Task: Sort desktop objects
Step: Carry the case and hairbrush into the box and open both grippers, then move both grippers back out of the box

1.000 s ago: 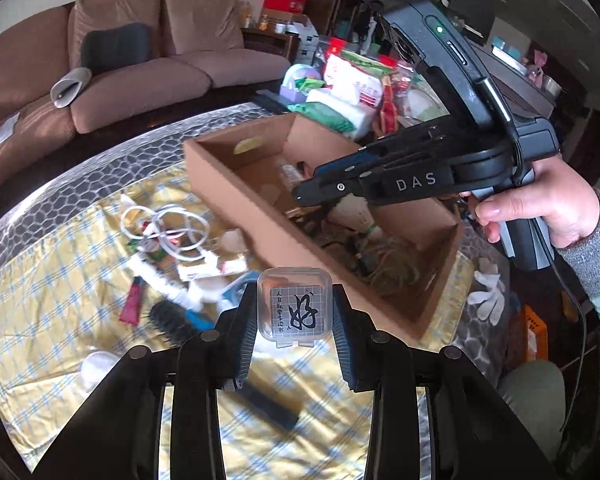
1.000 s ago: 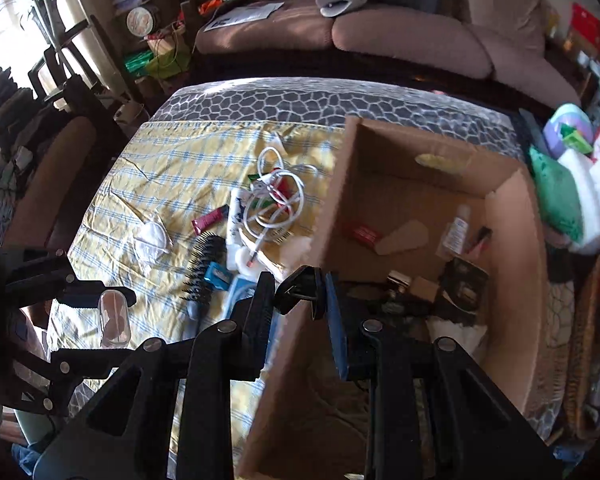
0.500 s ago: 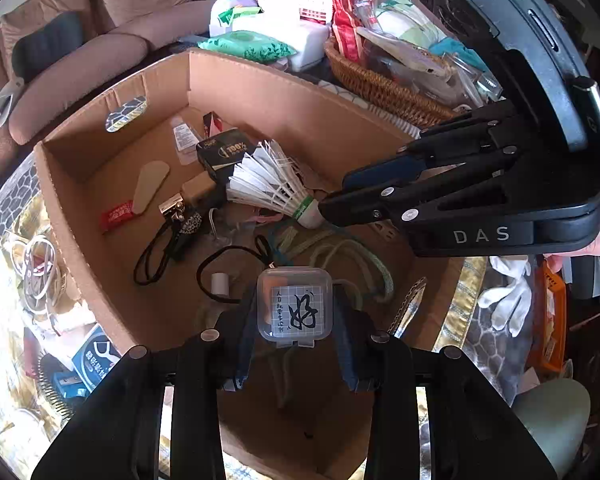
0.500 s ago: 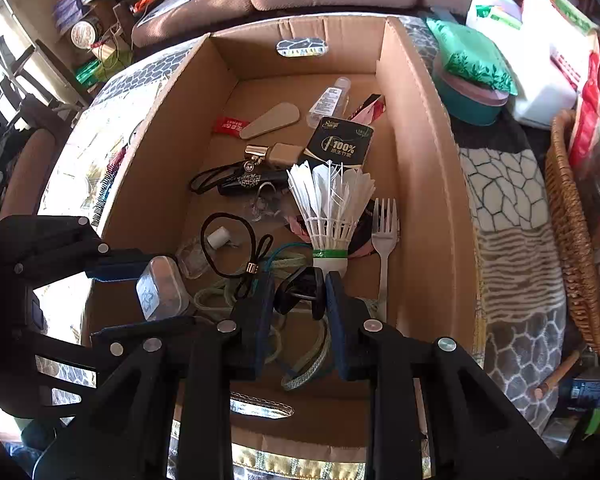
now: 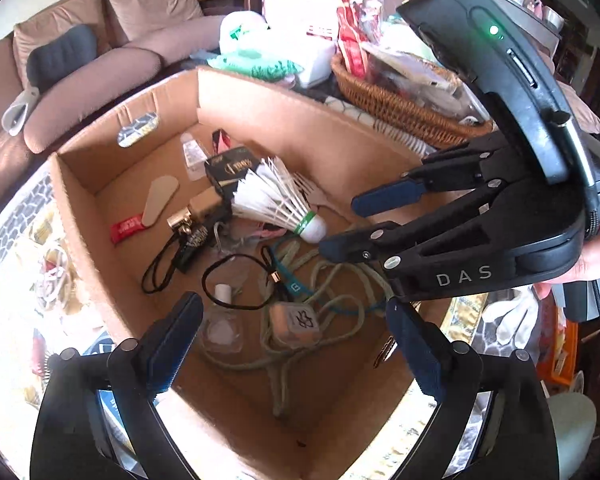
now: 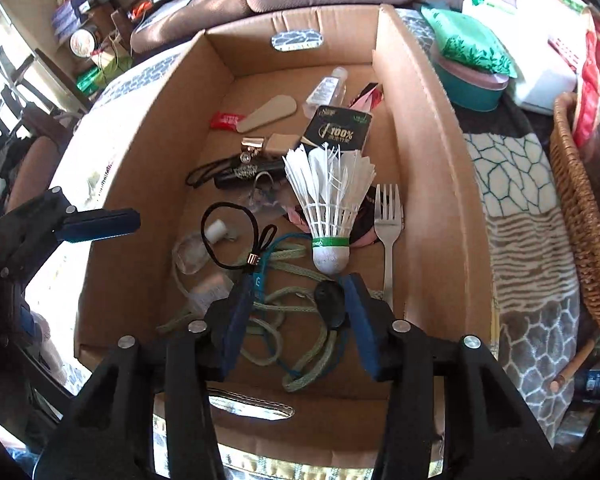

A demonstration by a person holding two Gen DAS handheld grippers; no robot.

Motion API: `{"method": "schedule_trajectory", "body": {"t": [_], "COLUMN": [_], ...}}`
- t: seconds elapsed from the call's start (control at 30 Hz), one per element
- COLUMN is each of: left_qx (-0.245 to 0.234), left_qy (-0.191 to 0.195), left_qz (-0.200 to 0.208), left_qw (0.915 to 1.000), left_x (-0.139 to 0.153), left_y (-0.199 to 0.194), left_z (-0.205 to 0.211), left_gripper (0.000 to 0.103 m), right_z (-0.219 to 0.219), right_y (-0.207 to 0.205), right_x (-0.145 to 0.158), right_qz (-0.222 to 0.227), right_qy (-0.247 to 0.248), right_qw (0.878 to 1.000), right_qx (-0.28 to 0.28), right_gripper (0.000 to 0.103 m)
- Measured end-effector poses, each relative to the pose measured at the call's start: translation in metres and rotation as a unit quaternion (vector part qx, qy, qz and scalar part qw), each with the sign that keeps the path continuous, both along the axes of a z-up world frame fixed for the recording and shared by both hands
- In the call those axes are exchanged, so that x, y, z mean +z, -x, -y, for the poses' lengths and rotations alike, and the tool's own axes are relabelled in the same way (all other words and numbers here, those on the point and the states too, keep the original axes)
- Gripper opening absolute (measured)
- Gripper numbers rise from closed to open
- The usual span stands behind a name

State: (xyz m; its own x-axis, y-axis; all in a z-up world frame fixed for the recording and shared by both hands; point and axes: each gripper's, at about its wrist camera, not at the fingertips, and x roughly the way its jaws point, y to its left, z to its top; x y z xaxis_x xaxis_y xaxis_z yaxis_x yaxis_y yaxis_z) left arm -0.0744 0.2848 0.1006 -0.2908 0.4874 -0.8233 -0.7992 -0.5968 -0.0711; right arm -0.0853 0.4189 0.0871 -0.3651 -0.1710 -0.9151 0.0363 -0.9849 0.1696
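The cardboard box [image 5: 284,116] [image 6: 424,128] holds a white shuttlecock [image 5: 276,204] [image 6: 332,212], cords, a fork [image 6: 388,232] and small items. My left gripper [image 5: 292,340] is open over the box. The small clear plastic box with black writing [image 5: 298,322] lies loose on the cords below it. My right gripper [image 6: 296,320] [image 5: 340,228] is open above the box. A small black object [image 6: 332,304] sits against the inner face of its right finger, just below the shuttlecock's cork.
A wicker basket [image 5: 400,108] [image 6: 580,232] of packets stands right of the box. White and green packs [image 5: 300,56] lie behind it. A brown sofa [image 5: 100,60] is at the back. Loose items lie on the yellow cloth [image 5: 48,280] left of the box.
Both grippers moved from the cloth to above the box. My left gripper opened and let go of the clear plastic box, which now lies in the box. My right gripper opened.
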Motion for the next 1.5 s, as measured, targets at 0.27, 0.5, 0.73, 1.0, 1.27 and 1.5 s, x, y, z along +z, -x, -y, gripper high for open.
{"method": "schedule_trajectory", "body": {"t": [0.27,0.5,0.73,1.0,1.27,1.5], "left_qx": [0.017,0.069,0.159,0.298,0.347,0.390], "left_qy": [-0.026,-0.056,-0.060,-0.040,-0.016,0.000], "left_qz": [-0.044,-0.075,-0.074,-0.051,-0.044,-0.045], "left_qw": [0.9985,0.9932,0.9827,0.9524,0.9366,0.9195], "left_x": [0.040,0.074,0.079,0.018,-0.044,-0.072], "left_y": [-0.022,-0.041,-0.050,-0.077,-0.103,-0.106], "left_z": [0.019,0.067,0.159,0.254,0.275,0.280], "left_gripper": [0.103,0.103,0.103,0.103,0.103,0.103], "right_z": [-0.002,0.007,0.024,0.091,0.131,0.138], "right_y": [-0.017,-0.040,-0.069,-0.119,-0.145,-0.132], "right_x": [0.038,0.072,0.096,0.077,0.003,-0.041], "right_qz": [-0.058,-0.101,-0.129,-0.172,-0.177,-0.144], "right_qy": [0.010,0.020,0.031,0.010,-0.039,-0.101], "right_qw": [0.998,0.994,0.991,0.985,0.983,0.984], "right_qx": [-0.019,-0.024,-0.024,0.005,-0.014,-0.026], "right_gripper": [0.079,0.103,0.103,0.103,0.103,0.103]}}
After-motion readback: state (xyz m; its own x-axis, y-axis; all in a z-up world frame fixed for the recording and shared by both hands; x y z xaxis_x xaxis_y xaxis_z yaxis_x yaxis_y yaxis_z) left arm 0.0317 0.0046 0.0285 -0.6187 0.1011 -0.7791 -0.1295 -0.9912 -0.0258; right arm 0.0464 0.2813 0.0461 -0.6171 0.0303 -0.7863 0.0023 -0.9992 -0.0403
